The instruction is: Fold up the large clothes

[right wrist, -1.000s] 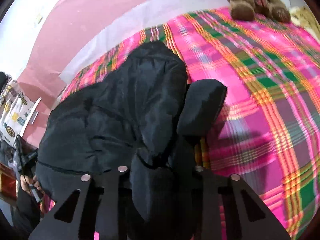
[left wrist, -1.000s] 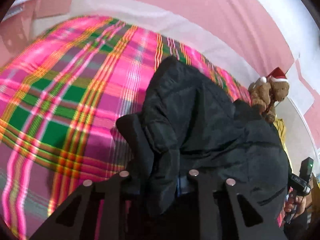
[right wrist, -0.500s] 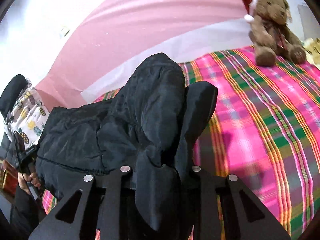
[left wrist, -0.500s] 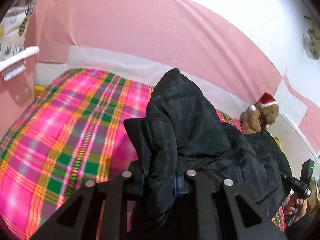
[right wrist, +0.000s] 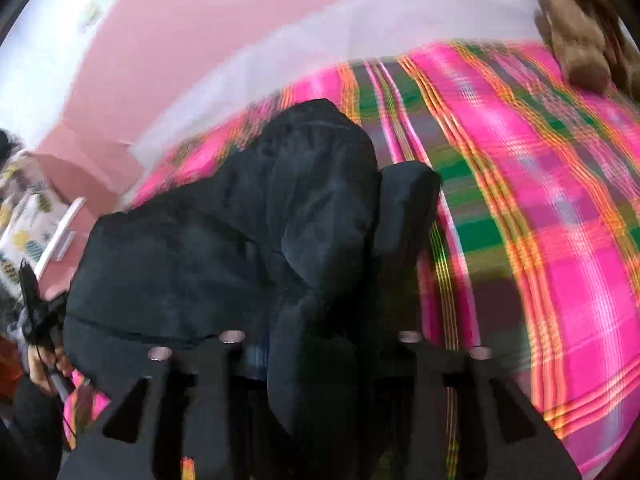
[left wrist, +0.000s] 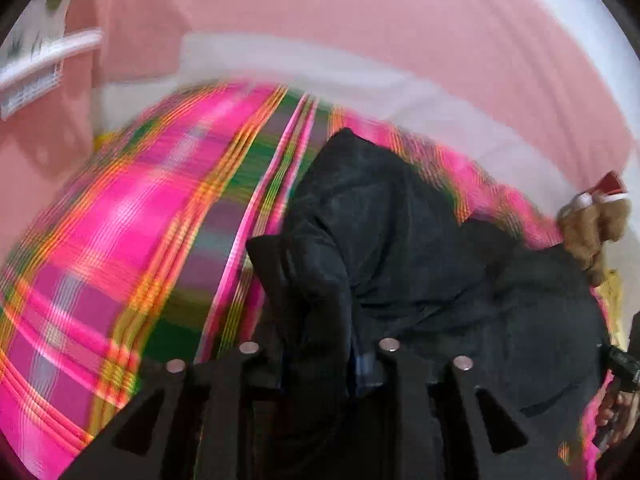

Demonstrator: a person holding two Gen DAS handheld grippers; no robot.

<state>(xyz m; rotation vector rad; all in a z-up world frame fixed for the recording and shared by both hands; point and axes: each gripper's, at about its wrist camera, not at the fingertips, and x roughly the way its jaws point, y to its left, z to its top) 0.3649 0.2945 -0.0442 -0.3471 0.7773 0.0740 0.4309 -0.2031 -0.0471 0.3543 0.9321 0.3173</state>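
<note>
A black padded jacket (left wrist: pixel 400 248) is held up over a bed with a pink, green and orange plaid cover (left wrist: pixel 132 240). My left gripper (left wrist: pixel 316 280) is shut on one edge of the jacket; only its left finger (left wrist: pixel 268 264) shows, the other is buried in fabric. My right gripper (right wrist: pixel 352 232) is shut on another edge of the same jacket (right wrist: pixel 224 248); its right finger (right wrist: pixel 408 200) shows beside the bunched fabric. The jacket stretches between the two grippers. Both views are blurred by motion.
A brown teddy bear with a Santa hat (left wrist: pixel 596 228) sits at the bed's far corner, also in the right wrist view (right wrist: pixel 576 36). A pink wall (left wrist: pixel 360 40) runs behind the bed. A pineapple-print cushion (right wrist: pixel 28 224) lies at the left.
Both grippers, still shut on the jacket, have swung back down toward the bed after lifting it. The plaid cover fills more of each view and is blurred.
</note>
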